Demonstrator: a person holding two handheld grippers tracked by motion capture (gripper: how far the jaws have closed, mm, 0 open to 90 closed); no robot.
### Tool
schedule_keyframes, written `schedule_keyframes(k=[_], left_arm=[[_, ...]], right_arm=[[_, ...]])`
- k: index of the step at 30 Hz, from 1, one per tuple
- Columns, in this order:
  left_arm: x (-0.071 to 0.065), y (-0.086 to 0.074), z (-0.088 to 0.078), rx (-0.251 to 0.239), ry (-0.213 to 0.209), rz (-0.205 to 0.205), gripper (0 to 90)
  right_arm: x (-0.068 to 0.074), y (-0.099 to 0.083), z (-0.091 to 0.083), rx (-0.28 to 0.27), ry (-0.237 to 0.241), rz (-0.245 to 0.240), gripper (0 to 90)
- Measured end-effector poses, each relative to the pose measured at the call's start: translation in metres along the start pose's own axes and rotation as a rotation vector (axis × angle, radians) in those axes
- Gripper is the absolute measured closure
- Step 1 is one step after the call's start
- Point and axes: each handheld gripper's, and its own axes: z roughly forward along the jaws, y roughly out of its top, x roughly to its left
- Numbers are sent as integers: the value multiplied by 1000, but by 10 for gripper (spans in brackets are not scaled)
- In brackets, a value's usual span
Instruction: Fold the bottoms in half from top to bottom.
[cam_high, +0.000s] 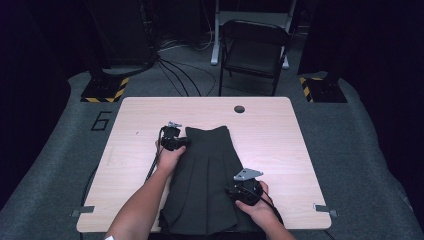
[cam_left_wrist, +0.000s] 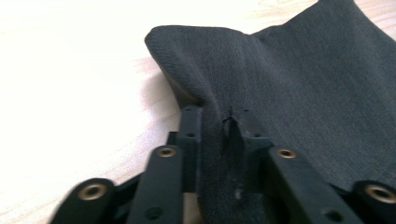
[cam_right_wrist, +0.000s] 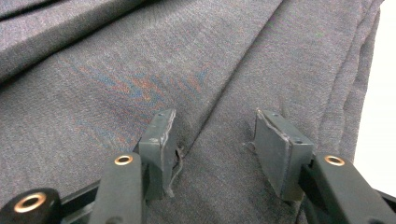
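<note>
On the bench (cam_high: 135, 150) lay a dark skirt (cam_high: 207, 185); the left claw (cam_high: 181, 143), at its ten o'clock corner, pinched a fold, while the right claw (cam_high: 234, 191), at four o'clock, rested half-open on the cloth.

A single dark numeral "6" (cam_high: 102, 120) is marked on the grey floor (cam_high: 55, 150), just off the far left corner of the worktop (cam_high: 280, 130). Yellow-and-black hazard stripes (cam_high: 106, 93) edge 2 dark base plates on the floor beyond it. No other writing, label or brand can be read.
</note>
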Motion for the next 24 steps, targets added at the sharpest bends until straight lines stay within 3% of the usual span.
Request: schedule_keyframes(k=[4,8,13,24], left_arm=[[-4,2,-4,-5,21,46,834],[-9,5,-9,-40,23,38,849],[-13,8,-19,-79,1,60,854],[-36,15,-49,-156,-76,170,858]], right_arm=[[0,0,0,-1,-1,-1,486],[0,0,0,-3,-1,-1,486],[0,0,0,0,0,6,486],[0,0,0,-1,1,9,486]])
